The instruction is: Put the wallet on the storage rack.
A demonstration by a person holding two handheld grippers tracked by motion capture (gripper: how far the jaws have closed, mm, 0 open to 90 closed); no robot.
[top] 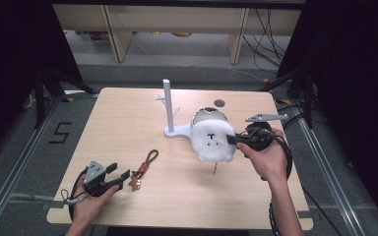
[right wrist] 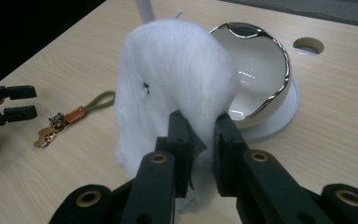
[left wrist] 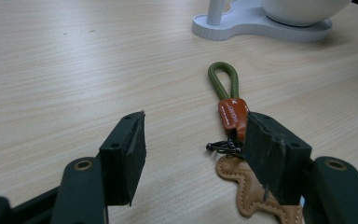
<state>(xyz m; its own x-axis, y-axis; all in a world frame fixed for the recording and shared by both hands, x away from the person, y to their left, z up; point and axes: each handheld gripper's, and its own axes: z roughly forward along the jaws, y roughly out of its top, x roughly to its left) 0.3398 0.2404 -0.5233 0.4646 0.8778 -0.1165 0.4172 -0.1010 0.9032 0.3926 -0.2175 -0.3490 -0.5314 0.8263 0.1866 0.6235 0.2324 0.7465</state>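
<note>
My right gripper [top: 232, 139] [right wrist: 204, 136] is shut on the edge of a white fluffy plush [top: 212, 140] [right wrist: 168, 84] with a small dark stitched face. The plush hangs in front of a white bowl with a silver rim [top: 207, 114] [right wrist: 261, 70], and a small clasp [top: 214, 169] dangles beneath it. My left gripper [top: 120, 177] [left wrist: 196, 149] rests open near the table's front left, with nothing between its jaws. Just past its right jaw lies a keychain [top: 145, 164] [left wrist: 233, 114] [right wrist: 70, 116] with a green cord loop, an orange tab and a tan leather charm.
A white stand with a tall post and side pegs [top: 169, 105] rises at the middle of the wooden table [top: 128, 123]; its flat base [left wrist: 256, 25] carries the bowl. A round hole [top: 219, 103] [right wrist: 308, 45] sits in the tabletop behind. Black frames flank the table.
</note>
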